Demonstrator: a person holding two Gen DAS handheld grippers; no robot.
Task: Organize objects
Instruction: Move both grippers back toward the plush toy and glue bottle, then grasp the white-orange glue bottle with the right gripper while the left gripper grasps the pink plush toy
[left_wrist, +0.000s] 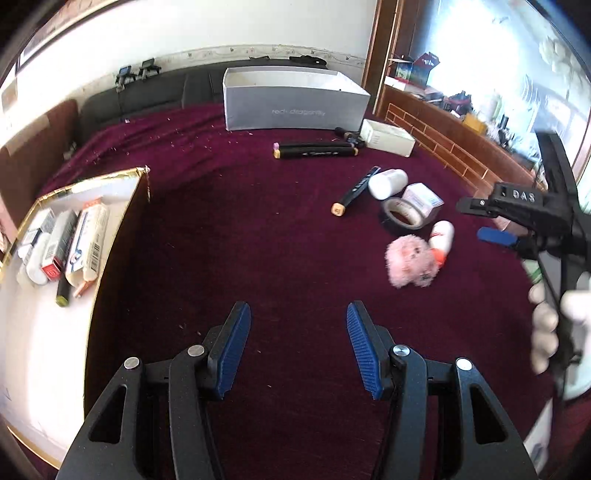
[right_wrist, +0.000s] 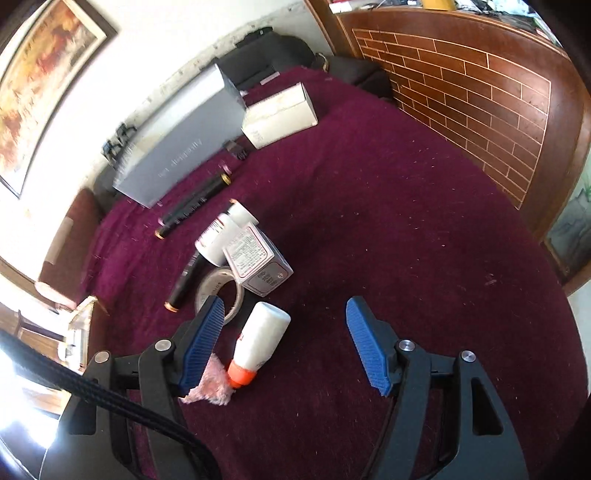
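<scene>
My left gripper is open and empty above bare maroon cloth. To its left stands a gold-edged box with several packets and tubes inside. My right gripper is open over a white bottle with an orange cap; it also shows in the left wrist view. A pink fluffy toy lies beside the bottle, partly hidden behind my right gripper's left finger. Nearby lie a tape roll, a small white carton, a white jar and black markers.
A large grey open box stands at the back of the maroon-covered table, a small white box to its right. A brown brick-patterned panel borders the table on the right. The right gripper body shows at the left view's right edge.
</scene>
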